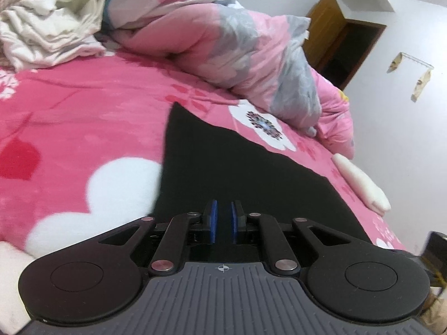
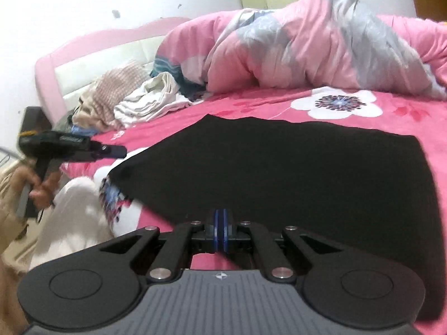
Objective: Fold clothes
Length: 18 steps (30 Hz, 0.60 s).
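Observation:
A black garment (image 1: 237, 162) (image 2: 279, 167) lies spread on the pink flowered bed sheet (image 1: 83, 111) (image 2: 251, 103). My left gripper (image 1: 223, 209) sits at the garment's near left part. Its blue pads stand a narrow gap apart, with black cloth filling the gap. From the right wrist view, the left gripper (image 2: 123, 150) reaches the garment's left corner, with a hand (image 2: 36, 184) on its handle. My right gripper (image 2: 220, 215) has its blue pads pressed together on the garment's near edge. More black cloth runs down past its right side.
A bunched pink and grey duvet (image 1: 223, 42) (image 2: 307, 42) fills the far side of the bed. Loose clothes (image 1: 47, 36) (image 2: 145, 97) are piled by the pink headboard (image 2: 83, 50). A white oblong thing (image 1: 360, 184) lies at the bed's edge. A brown door (image 1: 349, 47) stands beyond.

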{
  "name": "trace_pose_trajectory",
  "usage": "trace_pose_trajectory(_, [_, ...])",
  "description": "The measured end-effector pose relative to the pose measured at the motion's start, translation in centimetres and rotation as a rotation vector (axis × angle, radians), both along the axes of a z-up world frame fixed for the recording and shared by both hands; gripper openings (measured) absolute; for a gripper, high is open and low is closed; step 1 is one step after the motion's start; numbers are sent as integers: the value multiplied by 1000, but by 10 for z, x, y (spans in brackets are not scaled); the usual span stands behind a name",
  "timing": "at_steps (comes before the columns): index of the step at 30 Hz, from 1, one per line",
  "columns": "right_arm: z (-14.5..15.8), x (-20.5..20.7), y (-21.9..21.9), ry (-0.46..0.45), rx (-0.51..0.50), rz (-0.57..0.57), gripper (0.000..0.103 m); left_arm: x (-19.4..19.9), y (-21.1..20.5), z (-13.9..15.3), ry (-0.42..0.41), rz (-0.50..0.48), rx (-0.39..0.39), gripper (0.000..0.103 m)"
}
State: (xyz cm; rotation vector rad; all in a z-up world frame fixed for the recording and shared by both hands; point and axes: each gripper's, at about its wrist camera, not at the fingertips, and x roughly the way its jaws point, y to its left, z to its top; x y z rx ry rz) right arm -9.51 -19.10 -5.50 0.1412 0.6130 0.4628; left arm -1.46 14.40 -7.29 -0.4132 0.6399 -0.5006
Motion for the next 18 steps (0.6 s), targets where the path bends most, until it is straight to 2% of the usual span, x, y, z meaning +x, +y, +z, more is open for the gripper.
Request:
trace_pose_trajectory(2, [-16, 0, 13, 52, 0, 54, 3, 1, -4, -2, 1, -11, 8, 9])
trace_pose_trajectory(5, [-19, -15, 24, 104, -20, 170, 3, 1, -4, -3, 0, -13, 16, 9])
trace_pose_trajectory(7, [-10, -18, 23, 71, -44, 171, 3, 3, -2, -3, -5, -7, 6, 9])
trace_pose_trajectory(11, [7, 6, 11, -14, 50, 71, 3, 3, -4, -2, -9, -5, -6, 9])
trace_pose_trajectory(13, [0, 19, 16, -10, 67, 64, 3, 2, -5, -4, 1, -7, -1, 9])
trace_pose_trajectory(15, [-17, 27, 29, 58, 60, 117, 3, 3, -6, -7, 13, -3, 6, 9])
trace_pose_trajectory(18, [-27, 15, 45, 101, 58, 226, 3, 5, -5, -8, 18, 1, 5, 9])
